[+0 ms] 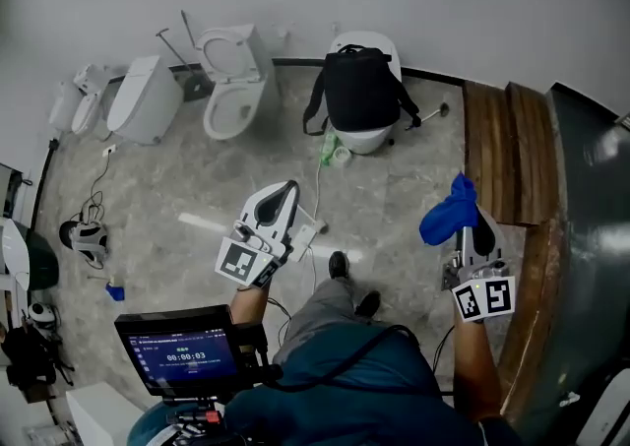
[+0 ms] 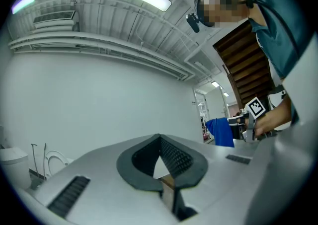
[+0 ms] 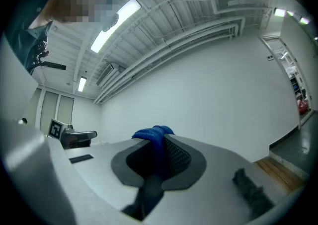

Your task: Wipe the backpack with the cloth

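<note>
A black backpack (image 1: pixel 360 90) rests on top of a white toilet (image 1: pixel 366 136) by the far wall. My right gripper (image 1: pixel 473 225) is held up at the right, shut on a blue cloth (image 1: pixel 449 211) that bunches out past its tips. In the right gripper view the cloth (image 3: pixel 154 137) is pinched between the jaws of the right gripper (image 3: pixel 158 143). My left gripper (image 1: pixel 278 202) hovers over the floor in the middle, well short of the backpack. Its tips (image 2: pixel 160 138) meet with nothing between them. The left gripper view also catches the cloth (image 2: pixel 220 132) off to the right.
More toilets (image 1: pixel 233 80) and fixtures (image 1: pixel 146 97) stand along the far wall to the left. Wooden steps (image 1: pixel 514 154) run down the right side. A green bottle (image 1: pixel 330 147) sits by the backpack's toilet. A monitor (image 1: pixel 182 348) hangs in front of the person, whose shoe (image 1: pixel 338 264) is on the floor.
</note>
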Tool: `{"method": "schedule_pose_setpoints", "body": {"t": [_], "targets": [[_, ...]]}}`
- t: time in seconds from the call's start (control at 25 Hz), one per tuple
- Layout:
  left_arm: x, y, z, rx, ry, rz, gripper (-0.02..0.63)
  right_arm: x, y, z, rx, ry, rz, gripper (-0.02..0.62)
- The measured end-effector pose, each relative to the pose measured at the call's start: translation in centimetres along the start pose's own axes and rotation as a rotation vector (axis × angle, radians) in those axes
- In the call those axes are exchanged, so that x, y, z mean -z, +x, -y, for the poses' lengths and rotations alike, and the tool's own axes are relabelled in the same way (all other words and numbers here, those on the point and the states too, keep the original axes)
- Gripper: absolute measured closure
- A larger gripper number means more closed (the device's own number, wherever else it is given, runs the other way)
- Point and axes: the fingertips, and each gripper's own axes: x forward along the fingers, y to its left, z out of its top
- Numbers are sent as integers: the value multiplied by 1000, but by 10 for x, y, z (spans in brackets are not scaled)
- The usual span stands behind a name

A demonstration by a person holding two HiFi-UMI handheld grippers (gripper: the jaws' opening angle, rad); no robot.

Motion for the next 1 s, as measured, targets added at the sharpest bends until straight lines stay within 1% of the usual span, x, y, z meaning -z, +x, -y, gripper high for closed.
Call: {"method": "schedule_pose_setpoints", "body": {"t": [0.16, 0.28, 0.44, 0.6, 0.72, 0.84, 0.92, 1.0], "targets": [[14, 44, -33, -13, -7, 14, 601, 16, 64, 15, -32, 19, -20, 572], [30, 76, -66, -23, -14, 20, 601, 31, 113, 29, -42, 26, -46, 572], [53, 126, -124, -30, -10, 6, 601, 56, 178, 52, -11, 65, -74, 572], [69, 173, -177, -22, -29, 4, 601, 86, 237, 71, 21, 108, -98, 572], [83, 204, -206, -4, -37, -20, 601, 121, 275, 86, 68, 175, -137, 572], [98, 228, -220, 14, -42, -42, 601, 165, 305, 106, 116, 243, -195, 572], [117, 245, -229, 15, -43, -66, 601, 204, 325, 125, 163, 316, -237, 572], [145, 267, -242, 10, -52, -94, 601, 258, 347, 146, 233, 430, -281, 572]]}}
